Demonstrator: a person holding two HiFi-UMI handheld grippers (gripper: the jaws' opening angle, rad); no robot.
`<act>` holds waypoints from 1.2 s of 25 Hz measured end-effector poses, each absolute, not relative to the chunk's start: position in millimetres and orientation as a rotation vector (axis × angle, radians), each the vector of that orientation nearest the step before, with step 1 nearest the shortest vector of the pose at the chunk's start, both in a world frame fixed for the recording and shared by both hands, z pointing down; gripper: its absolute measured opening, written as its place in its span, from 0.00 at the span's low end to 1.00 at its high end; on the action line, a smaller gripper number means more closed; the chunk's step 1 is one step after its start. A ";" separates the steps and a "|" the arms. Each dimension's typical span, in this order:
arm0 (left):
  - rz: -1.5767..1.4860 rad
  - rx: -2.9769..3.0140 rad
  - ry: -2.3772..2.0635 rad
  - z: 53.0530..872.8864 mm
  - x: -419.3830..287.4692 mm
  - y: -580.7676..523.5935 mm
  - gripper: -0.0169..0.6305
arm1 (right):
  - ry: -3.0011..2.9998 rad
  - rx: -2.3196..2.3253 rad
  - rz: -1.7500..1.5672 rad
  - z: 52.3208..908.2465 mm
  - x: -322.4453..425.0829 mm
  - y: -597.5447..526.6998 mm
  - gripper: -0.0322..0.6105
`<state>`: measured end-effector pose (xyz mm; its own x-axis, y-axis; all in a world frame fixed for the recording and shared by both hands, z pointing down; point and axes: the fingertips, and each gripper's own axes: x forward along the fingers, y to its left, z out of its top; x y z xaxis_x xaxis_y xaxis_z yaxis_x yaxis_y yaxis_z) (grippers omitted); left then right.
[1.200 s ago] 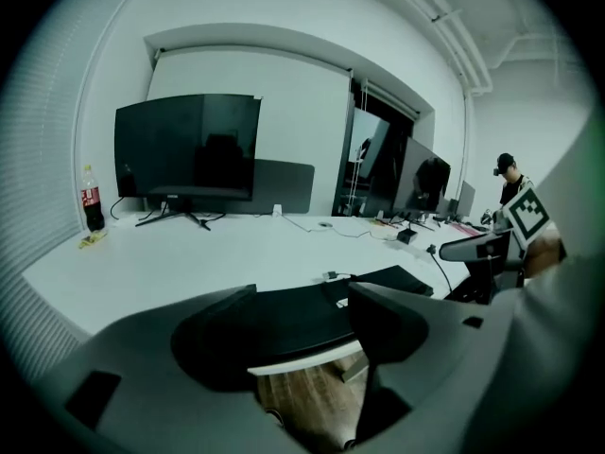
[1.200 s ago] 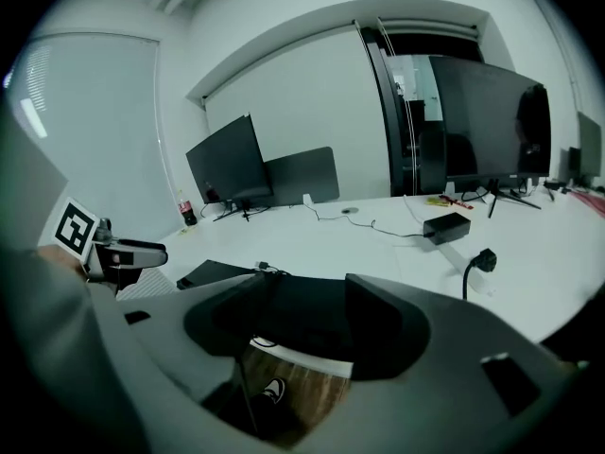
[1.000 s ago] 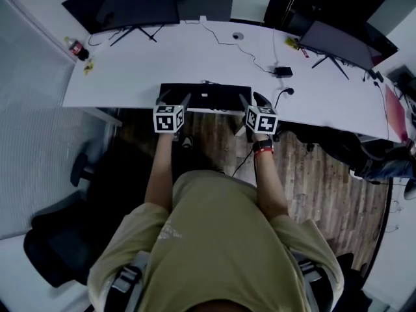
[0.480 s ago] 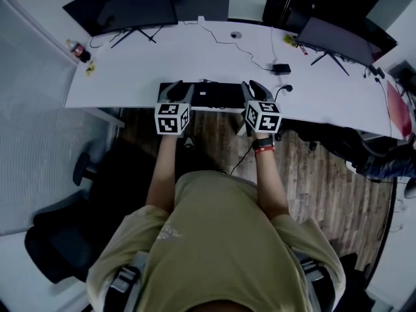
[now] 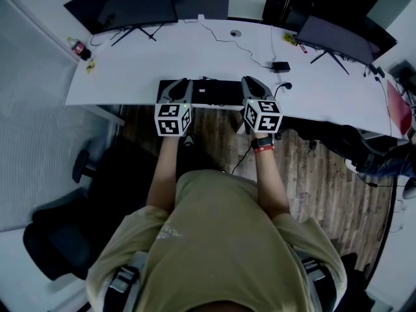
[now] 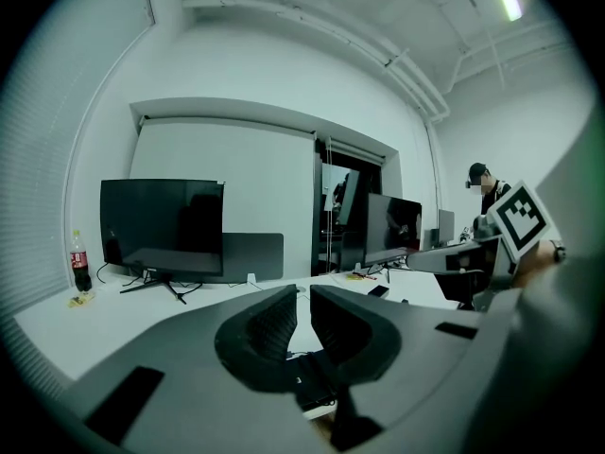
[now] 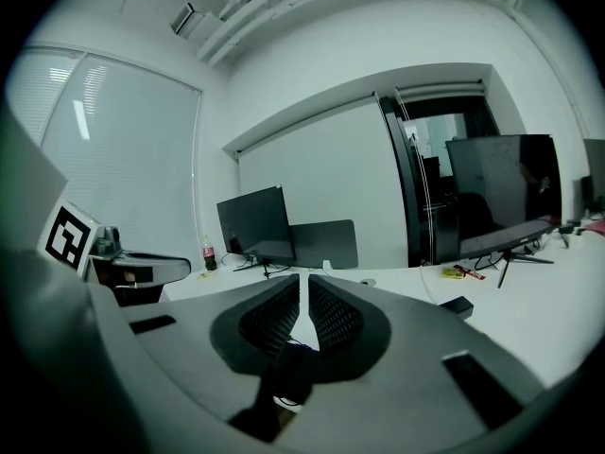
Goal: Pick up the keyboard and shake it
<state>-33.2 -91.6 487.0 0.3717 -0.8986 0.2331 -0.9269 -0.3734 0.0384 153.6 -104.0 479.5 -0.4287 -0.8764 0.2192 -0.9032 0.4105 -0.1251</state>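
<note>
- Black keyboard (image 5: 221, 96) lies flat on the white desk (image 5: 130, 77), at its near edge, straight ahead of me
- Left gripper (image 6: 303, 296) is clenched on nothing: its jaws have just been closing, and only a thin slit is left between them with bare desk showing through; the keyboard sits below and beyond the jaws, not between them
- Right gripper (image 7: 303, 282) is the same: its jaws have just been closing and are nearly together, with nothing between the pads; a dark shape under them is, I think, the keyboard's end
- In the head view each gripper hangs over one end of the keyboard, left over left and right over right; I judge both to be above it, not on it
- Step in hand: I can't settle it, since a keyboard flat on the desk under two empty grippers fits one waiting to be lifted and equally one shaken and laid back down
- So I name no move; what's sure is that neither gripper has any hold on the keyboard now
</note>
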 end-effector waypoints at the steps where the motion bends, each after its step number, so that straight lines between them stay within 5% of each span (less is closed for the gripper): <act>1: 0.254 2.464 -1.662 485.1 -33.5 -90.7 0.11 | -2.541 1.609 0.334 478.0 153.4 -103.5 0.13; 30: 0.399 2.445 -1.588 545.8 -30.9 -112.5 0.06 | -2.494 1.576 0.490 534.8 135.3 -120.0 0.09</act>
<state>-30.9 -112.5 545.8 0.3866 -0.8613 0.3296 -0.9149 -0.4032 0.0195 135.3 -120.0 534.8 -0.4363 -0.8492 0.2974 -0.8986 0.3943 -0.1924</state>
